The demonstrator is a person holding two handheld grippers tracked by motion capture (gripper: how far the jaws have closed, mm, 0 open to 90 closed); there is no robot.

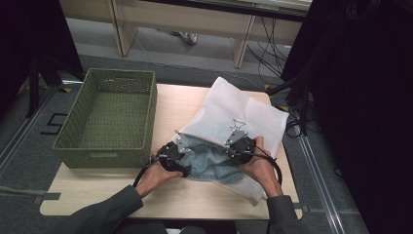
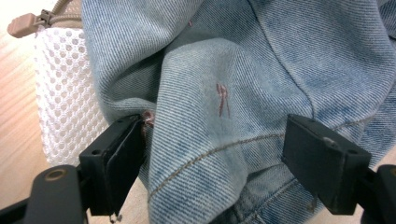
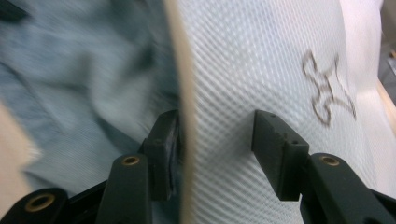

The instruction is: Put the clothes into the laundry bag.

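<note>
A white mesh laundry bag lies on the table, its mouth towards the person. A light blue denim garment sits half inside that mouth. My left gripper is at the garment's left side. In the left gripper view, that gripper is open, with a thick fold of denim bulging between the jaws and the bag's mesh to the left. My right gripper is at the bag's upper lip. In the right gripper view, it is open, its jaws either side of the bag's edge, with denim underneath.
A green woven basket stands on the left half of the wooden table. The bag has a tan zipper pull and a dark squiggle mark. Black stands and cables flank the table.
</note>
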